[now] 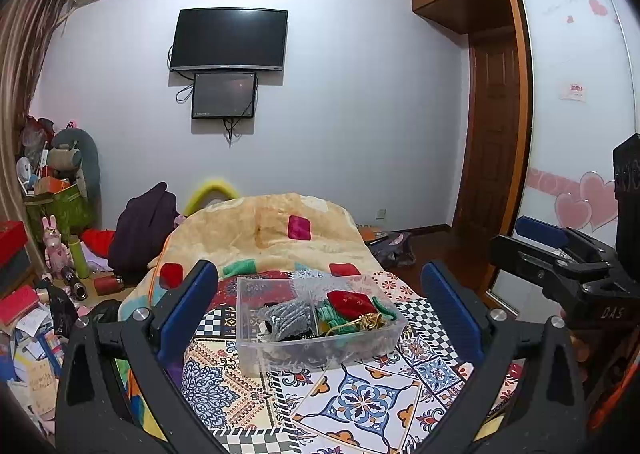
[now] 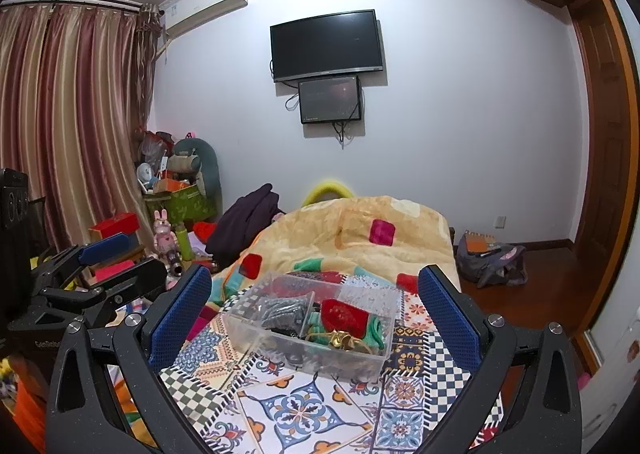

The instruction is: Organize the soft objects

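A clear plastic bin (image 1: 256, 338) with dividers sits on a patterned cloth (image 1: 360, 402) over the bed. It holds a grey knitted item (image 1: 288, 316), a red pouch (image 1: 350, 301), green fabric (image 1: 334, 318) and a gold piece (image 1: 370, 321). My left gripper (image 1: 318, 318) is open and empty, fingers either side of the bin, held back from it. In the right wrist view the bin (image 2: 248, 330) holds the same grey item (image 2: 284, 310) and red pouch (image 2: 343, 316). My right gripper (image 2: 314, 318) is open and empty, also short of the bin.
A beige blanket (image 1: 272, 230) with coloured patches is heaped behind the bin. Clutter, boxes and toys (image 2: 164, 230) fill the floor at left. A bag (image 2: 492, 258) lies on the wooden floor at right. The other gripper shows at each view's edge.
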Tool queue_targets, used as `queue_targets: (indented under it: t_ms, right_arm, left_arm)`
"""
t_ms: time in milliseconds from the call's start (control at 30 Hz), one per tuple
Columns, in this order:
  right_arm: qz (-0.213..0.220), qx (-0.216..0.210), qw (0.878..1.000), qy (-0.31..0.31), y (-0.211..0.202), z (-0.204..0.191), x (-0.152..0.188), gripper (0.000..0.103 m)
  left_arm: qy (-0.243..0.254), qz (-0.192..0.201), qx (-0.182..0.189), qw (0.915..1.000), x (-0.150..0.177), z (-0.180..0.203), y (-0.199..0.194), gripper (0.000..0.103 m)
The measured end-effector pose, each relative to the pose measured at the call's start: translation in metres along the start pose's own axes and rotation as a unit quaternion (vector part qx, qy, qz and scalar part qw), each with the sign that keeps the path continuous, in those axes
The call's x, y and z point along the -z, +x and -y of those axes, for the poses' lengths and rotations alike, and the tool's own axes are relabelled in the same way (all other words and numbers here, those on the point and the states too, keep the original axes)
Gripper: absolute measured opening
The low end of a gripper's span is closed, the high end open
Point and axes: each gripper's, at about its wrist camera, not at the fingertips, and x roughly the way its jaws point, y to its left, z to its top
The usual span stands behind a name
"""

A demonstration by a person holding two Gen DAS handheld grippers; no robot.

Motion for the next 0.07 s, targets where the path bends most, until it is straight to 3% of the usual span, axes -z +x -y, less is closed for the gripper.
queue_targets:
  t_ms: [67]
  right_arm:
    - [-0.003,0.000,1.000,0.003,0.0011,0.0002,0.0007,0.103]
  left_arm:
    - [0.000,-0.002,0.000,1.0000,0.0004,-0.0001,0.0000,0.103]
